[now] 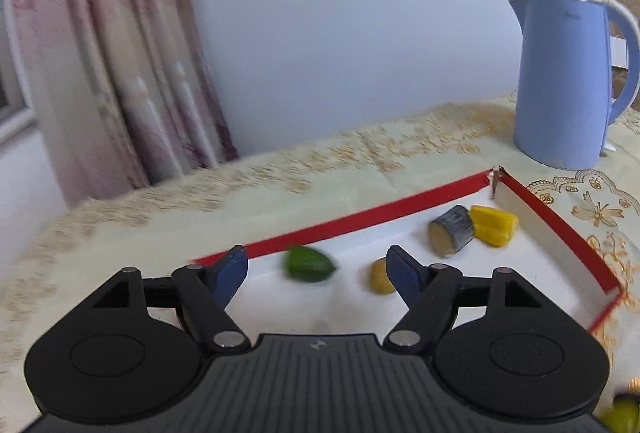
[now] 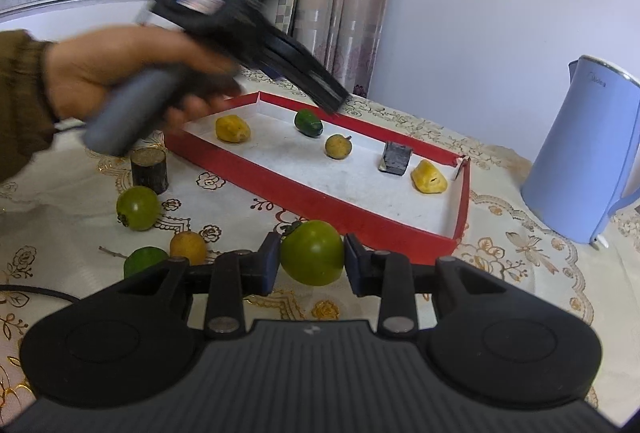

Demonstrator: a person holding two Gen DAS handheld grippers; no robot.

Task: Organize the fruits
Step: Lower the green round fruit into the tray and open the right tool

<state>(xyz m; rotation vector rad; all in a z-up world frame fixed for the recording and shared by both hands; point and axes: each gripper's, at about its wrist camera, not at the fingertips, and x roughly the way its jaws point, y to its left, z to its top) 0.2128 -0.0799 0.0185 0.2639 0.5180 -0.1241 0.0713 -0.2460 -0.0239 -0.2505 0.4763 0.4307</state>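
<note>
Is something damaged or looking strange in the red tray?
Yes. The red tray has a torn far corner: the two walls have split apart there. Among the fruits also lies a grey block, which looks like no fruit.

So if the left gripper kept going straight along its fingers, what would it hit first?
Probably the small dark green fruit lying in the red tray, just ahead of the open left gripper. Depth is hard to judge through the fisheye.

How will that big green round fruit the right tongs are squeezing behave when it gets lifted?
The green fruit looks smooth and glossy, so it may slip between the right tongs. It is round and will probably roll if set down loosely in the red tray. It looks firm.
</note>
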